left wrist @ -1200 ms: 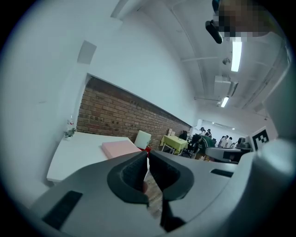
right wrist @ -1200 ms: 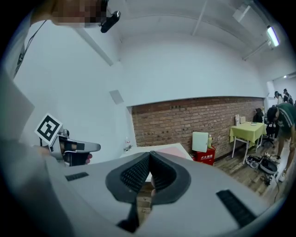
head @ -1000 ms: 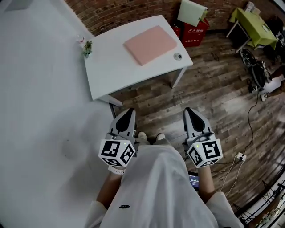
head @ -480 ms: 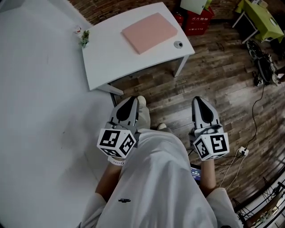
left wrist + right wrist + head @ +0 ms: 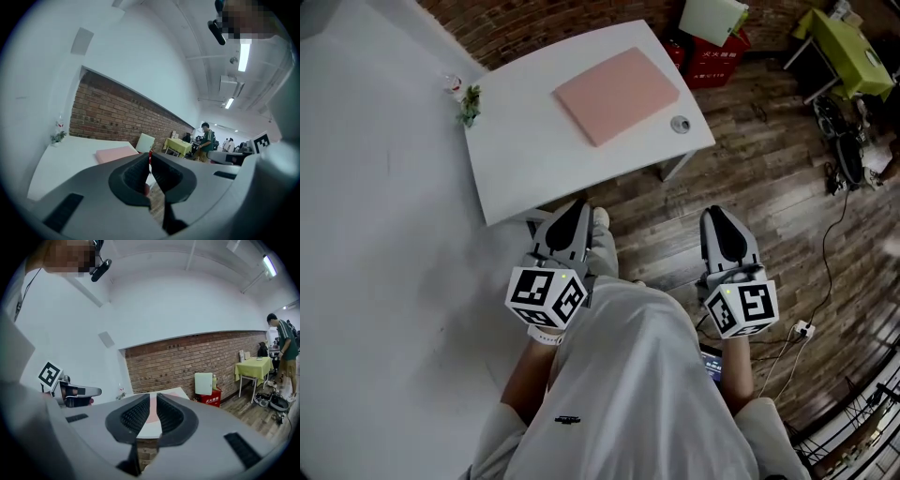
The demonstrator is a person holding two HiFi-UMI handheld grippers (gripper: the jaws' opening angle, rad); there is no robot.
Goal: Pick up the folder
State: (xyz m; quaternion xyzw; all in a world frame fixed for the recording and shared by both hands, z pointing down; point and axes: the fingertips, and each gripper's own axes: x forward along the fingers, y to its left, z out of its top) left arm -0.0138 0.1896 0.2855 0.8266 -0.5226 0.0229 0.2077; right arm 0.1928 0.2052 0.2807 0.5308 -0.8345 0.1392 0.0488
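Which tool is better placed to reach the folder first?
Left, probably. The left tool is at the table's near edge, with the folder ahead of it. The right tool is over the floor, off the table's corner and farther from the folder.

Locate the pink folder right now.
In the head view, the pink folder lies flat on the right half of the white table, just left of a small round cap.

Brick wall; wood floor; white table
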